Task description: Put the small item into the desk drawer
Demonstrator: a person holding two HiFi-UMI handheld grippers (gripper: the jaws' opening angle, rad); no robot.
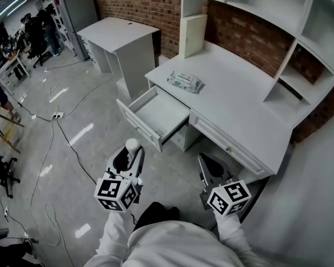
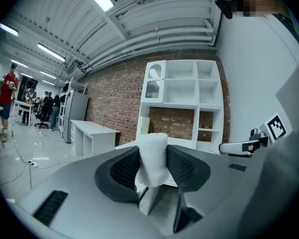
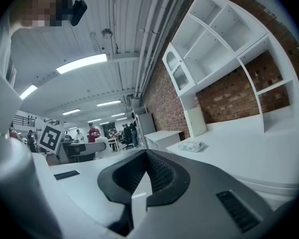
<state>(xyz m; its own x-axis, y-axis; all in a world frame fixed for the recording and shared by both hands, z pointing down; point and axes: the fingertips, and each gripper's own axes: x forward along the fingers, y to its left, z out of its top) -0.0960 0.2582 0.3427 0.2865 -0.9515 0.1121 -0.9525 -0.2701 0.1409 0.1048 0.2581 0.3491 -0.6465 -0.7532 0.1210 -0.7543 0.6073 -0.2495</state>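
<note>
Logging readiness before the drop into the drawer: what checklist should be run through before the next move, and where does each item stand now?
1. Small white item clamped between the left gripper fingers: ok.
2. Drawer pulled open: ok.
3. Room in the drawer for the item: ok, the part of its floor that shows is bare.
4. Left gripper above the drawer opening: not ok, it sits short of the drawer front, nearer the person.
5. Right gripper carrying nothing and off to the side of the drawer: ok.
6. Grip firm enough for the move: cannot tell.
</note>
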